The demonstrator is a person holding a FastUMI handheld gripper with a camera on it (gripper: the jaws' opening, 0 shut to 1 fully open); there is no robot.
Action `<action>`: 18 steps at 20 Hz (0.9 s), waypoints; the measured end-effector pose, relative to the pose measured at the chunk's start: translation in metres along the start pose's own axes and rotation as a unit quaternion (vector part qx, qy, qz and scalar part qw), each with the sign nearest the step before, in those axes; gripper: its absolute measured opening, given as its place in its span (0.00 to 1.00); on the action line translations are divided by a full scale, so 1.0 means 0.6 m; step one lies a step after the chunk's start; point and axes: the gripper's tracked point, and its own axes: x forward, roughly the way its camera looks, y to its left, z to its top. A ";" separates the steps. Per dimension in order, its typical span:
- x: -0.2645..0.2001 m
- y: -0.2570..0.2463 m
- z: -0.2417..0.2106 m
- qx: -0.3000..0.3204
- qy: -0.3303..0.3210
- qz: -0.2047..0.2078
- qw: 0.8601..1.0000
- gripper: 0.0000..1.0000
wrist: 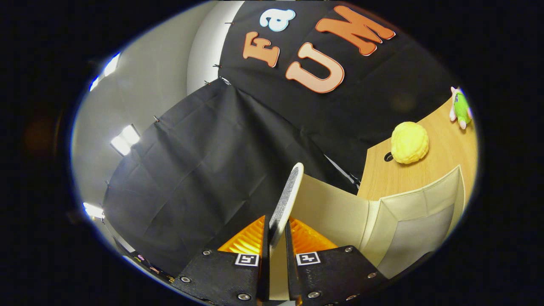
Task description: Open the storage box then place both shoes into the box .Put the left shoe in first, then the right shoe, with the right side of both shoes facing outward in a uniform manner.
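We start at the left, where our gripper [277, 238] has its two black fingers drawn close together, both pressing on the thin edge of the box's lid [287, 199], a pale panel with a mesh-like face that stands up between them and leans a little to the right. It looks light and fairly stiff, thin enough to flex, so we judge that a pinch near the free edge, as here, gives the best leverage for swinging it on its hinge; the smooth rim may slip if the squeeze is slack. The fingers carry small square black-and-white markers [247, 259], coded patterns and not words. Moving right, just beyond the fingers, the box [408, 221] shows cream walls with stitched seams and a grey inner panel; it seems soft-sided, likely to shift or sag if tugged hard, so a slow pull is wise. It sits on the near part of the wooden table [450, 148]. Farther right lie a yellow knobbly lump [409, 142] and a small green toy [460, 108]. We read no brand or label on the box.
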 end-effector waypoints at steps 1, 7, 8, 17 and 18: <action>0.009 0.003 -0.005 -0.001 0.001 -0.002 1.000 0.18; 0.022 0.025 -0.083 -0.044 0.090 0.010 0.995 0.52; 0.014 0.024 -0.087 -0.056 0.100 0.010 0.993 0.53; -0.170 -0.100 0.031 -0.233 0.022 -0.109 0.966 0.86; -0.194 -0.124 0.049 -0.250 0.013 -0.132 0.959 0.89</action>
